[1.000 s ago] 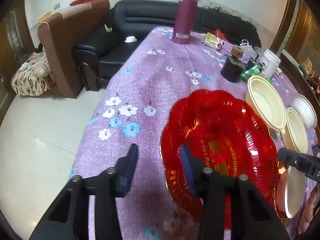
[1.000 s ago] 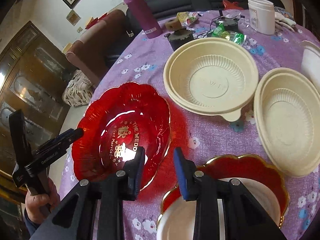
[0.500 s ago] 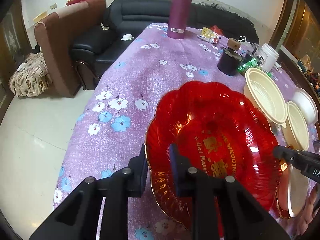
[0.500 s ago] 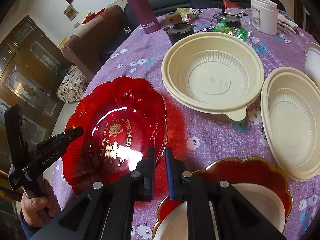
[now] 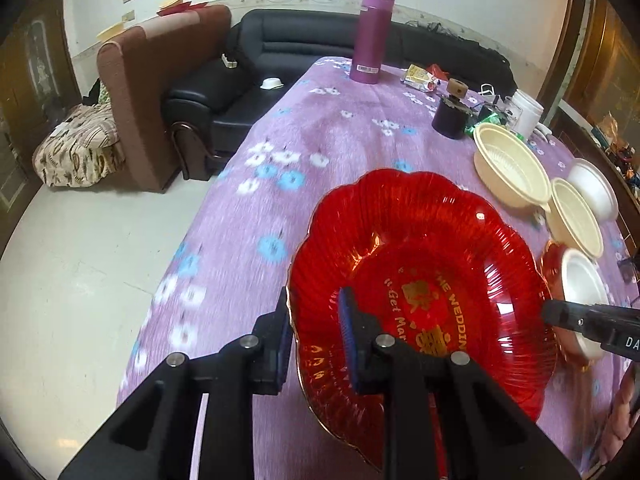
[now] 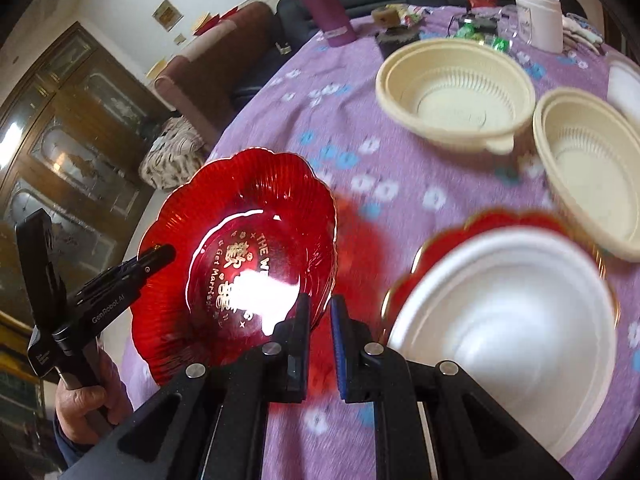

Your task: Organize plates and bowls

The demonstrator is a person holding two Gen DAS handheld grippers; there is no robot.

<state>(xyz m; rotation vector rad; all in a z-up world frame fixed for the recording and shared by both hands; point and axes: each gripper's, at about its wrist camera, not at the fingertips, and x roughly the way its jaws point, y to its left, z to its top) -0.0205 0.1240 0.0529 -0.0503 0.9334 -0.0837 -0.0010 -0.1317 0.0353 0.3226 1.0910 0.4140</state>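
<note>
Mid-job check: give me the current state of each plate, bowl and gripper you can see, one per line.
left gripper: shut on the red plate's near rim.
red plate: gripped by both grippers, tilted.
right gripper: shut on the red plate's rim.
second red plate: flat on the table, white bowl inside.
white bowl: upright, empty.
two cream bowls: upright, empty, side by side.
purple flask: upright, capped.

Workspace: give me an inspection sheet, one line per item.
Surface: table in purple floral cloth.
Job's things: red plate tilted; second red plate holding white bowl; two cream bowls; another white bowl.
Clutter: purple flask, dark jar, white tub, snack packets.
Grippers: left gripper shut on red plate's rim; right gripper nearly closed, empty.
Cables: nothing seen.
Surroundings: black sofa, brown armchair, wooden cabinet.
</note>
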